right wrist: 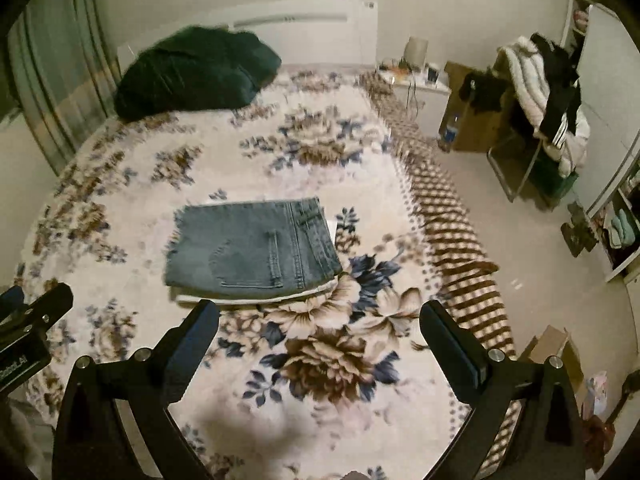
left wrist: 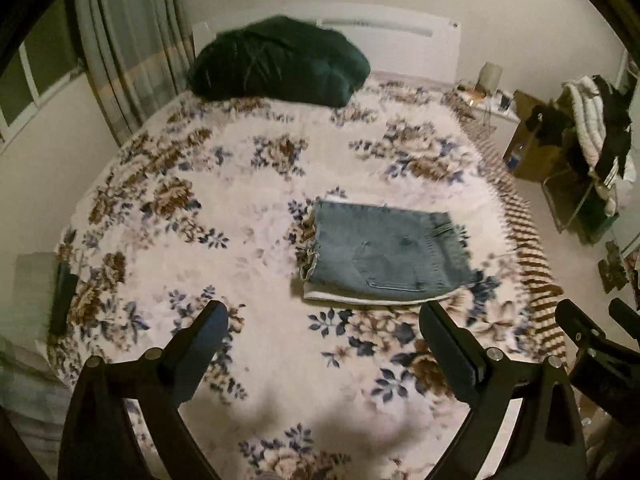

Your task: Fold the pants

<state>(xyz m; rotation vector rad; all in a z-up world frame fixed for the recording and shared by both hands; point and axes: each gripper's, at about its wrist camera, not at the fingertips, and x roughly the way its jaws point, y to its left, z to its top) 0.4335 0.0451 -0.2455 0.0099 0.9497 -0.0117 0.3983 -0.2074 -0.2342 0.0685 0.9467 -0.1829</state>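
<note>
The blue denim pants (left wrist: pixel 384 252) lie folded into a compact rectangle on the floral bedspread (left wrist: pixel 240 216), back pocket up, on top of a folded white cloth. They also show in the right wrist view (right wrist: pixel 252 248). My left gripper (left wrist: pixel 324 320) is open and empty, held above the bed just short of the pants' near edge. My right gripper (right wrist: pixel 320 316) is open and empty too, above the bed in front of the pants. The right gripper's body shows at the left wrist view's right edge (left wrist: pixel 592 340).
A dark green bundle (left wrist: pixel 276 64) lies at the head of the bed by a white headboard. A nightstand (right wrist: pixel 420 76), cardboard boxes and a clothes-laden rack (right wrist: pixel 540 92) stand to the right. A window with curtains (left wrist: pixel 124 52) is on the left.
</note>
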